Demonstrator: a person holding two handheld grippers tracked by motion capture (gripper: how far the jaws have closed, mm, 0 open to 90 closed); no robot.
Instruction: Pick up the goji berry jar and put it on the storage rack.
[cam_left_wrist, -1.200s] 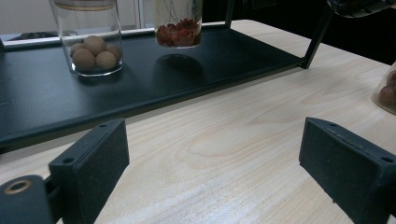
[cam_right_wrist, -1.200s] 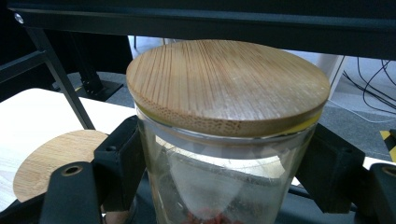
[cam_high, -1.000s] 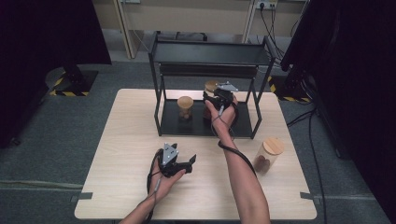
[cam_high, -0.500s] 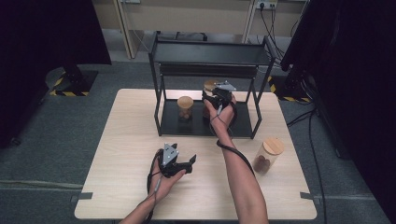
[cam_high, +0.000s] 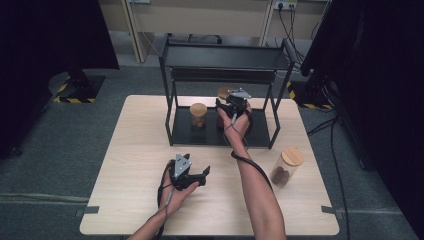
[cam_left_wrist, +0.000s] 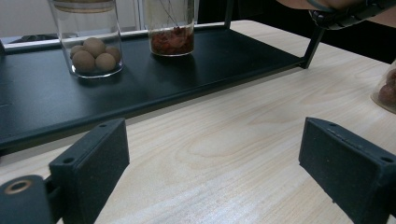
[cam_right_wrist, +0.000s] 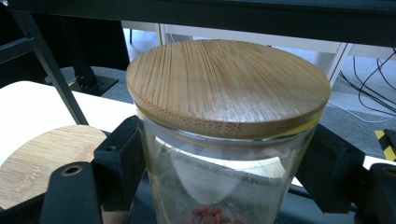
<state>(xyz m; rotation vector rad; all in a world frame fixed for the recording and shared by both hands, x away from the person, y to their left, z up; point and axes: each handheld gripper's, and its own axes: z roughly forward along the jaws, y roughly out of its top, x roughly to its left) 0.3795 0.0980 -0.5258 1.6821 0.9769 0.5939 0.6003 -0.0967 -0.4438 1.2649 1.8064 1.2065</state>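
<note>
My right gripper (cam_high: 231, 104) is clamped on the jar of red berries (cam_right_wrist: 219, 140), both pads pressed on the glass just under its bamboo lid (cam_right_wrist: 228, 84). The jar stands on the lower shelf of the black rack (cam_high: 220, 135), toward the right, with the upper shelf (cam_high: 225, 56) close above the lid, so there is little room upward. Beside it on the left stands the jar of brown balls (cam_high: 198, 116), near but apart.

My left gripper (cam_high: 187, 175) rests over the bare table (cam_high: 135, 150) in front of the rack, its jaws wide apart and nothing between them. Around it the wood is free on all sides.

The left gripper view shows the rack's front edge and right post (cam_left_wrist: 312, 46), and the glass of a third jar (cam_high: 285, 167) near the table's right edge. The right gripper view shows the grip itself, and the lid of the neighbour jar (cam_right_wrist: 42, 158) low at the left.
</note>
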